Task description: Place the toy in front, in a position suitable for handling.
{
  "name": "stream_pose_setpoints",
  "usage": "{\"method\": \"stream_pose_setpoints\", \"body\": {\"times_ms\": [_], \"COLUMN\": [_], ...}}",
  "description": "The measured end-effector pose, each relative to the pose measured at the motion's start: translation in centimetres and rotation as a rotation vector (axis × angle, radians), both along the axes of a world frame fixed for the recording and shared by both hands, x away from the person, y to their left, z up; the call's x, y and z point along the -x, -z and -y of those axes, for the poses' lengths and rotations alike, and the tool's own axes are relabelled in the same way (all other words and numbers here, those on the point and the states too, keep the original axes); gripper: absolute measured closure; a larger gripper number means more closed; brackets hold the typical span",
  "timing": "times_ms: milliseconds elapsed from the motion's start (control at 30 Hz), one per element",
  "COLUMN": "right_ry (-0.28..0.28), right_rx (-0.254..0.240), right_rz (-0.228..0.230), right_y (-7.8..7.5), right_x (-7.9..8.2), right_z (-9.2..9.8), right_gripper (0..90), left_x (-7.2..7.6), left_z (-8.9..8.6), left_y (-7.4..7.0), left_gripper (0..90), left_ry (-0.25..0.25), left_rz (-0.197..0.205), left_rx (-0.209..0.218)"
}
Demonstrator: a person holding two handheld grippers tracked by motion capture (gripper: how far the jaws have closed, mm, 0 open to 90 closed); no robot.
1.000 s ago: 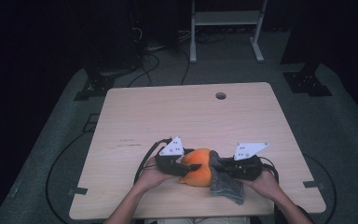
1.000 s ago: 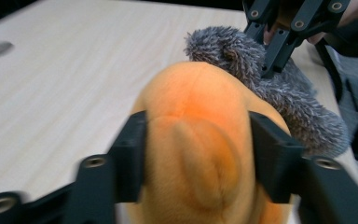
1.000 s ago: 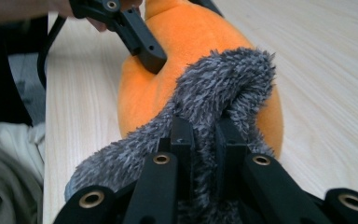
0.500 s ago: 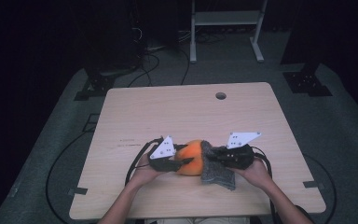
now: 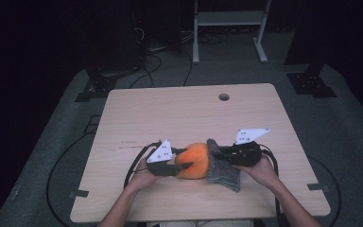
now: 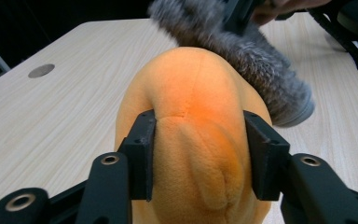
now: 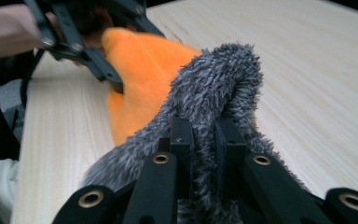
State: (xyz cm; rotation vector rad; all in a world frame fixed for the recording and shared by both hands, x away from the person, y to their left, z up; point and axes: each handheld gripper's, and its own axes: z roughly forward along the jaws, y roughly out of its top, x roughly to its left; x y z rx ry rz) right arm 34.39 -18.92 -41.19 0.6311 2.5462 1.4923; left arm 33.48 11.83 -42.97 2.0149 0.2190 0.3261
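Plush point(image 5: 194, 161) and grey cloth point(image 5: 223, 165) are lying touching each other at the near middle of the table point(image 5: 179, 109), the orange plush to the left. Left tool point(image 6: 198, 154) is squeezing the plush between its pads (its jaws have just been opening a little, still pressing into the soft sides), while the right tool point(image 7: 204, 135) is pinching a fold of the cloth with its jaws nearly closed. Both hands are coming in from the near edge.
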Motion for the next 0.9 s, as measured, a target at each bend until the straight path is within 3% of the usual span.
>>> {"method": "stream_pose_setpoints", "body": {"times_ms": [33, 133, 200, 267, 367, 467, 633, 767, 833, 900], "right_ry": [-0.002, -0.008, -0.021, -0.035, -0.047, -0.043, 0.003, -0.001, -0.017, -0.029], "right_rx": [0.001, 0.024, 0.042, 0.05, 0.085, 0.074, 0.16, 0.082, 0.03, 0.01], "right_rz": [-0.009, 0.006, 0.023, 0.033, 0.067, 0.016, -0.056, -0.04, -0.013, 0.009], "right_y": [0.3, 0.6, 0.4, 0.4, 0.4, 1.3, 3.2, 1.9, 0.6, -0.2], "right_x": [-0.2, 0.2, 0.8, 1.5, 2.4, 2.3, 2.2, 2.5, 2.3, 1.9], "right_z": [-0.4, -1.4, -1.8, -2.2, -2.4, -1.0, 1.4, 1.7, 1.0, 0.1], "right_gripper": [79.6, 79.7, 79.8, 79.8, 79.8, 79.9, 79.9, 79.9, 79.9, 79.8], "left_x": [-0.2, -1.2, -1.4, -1.2, -0.7, -0.4, -0.6, -0.5, -0.2, 0.0], "left_z": [-0.1, -0.6, -0.5, -0.2, 0.0, 0.0, -0.2, 0.0, 0.3, 0.3], "left_y": [0.0, -0.3, -0.5, -0.5, -0.6, -0.4, -0.2, -0.2, -0.3, -0.3], "left_gripper": [43.8, 23.8, 14.4, 14.8, 35.2, 43.6, 45.1, 46.2, 46.9, 47.0], "left_ry": [-0.007, -0.038, -0.053, -0.052, -0.039, -0.042, -0.027, -0.003, 0.015, 0.024], "left_rz": [-0.029, -0.198, -0.251, -0.233, -0.191, -0.164, -0.169, -0.147, -0.129, -0.116], "left_rx": [0.007, 0.091, 0.086, 0.062, 0.021, 0.012, 0.034, 0.024, 0.012, -0.003]}}
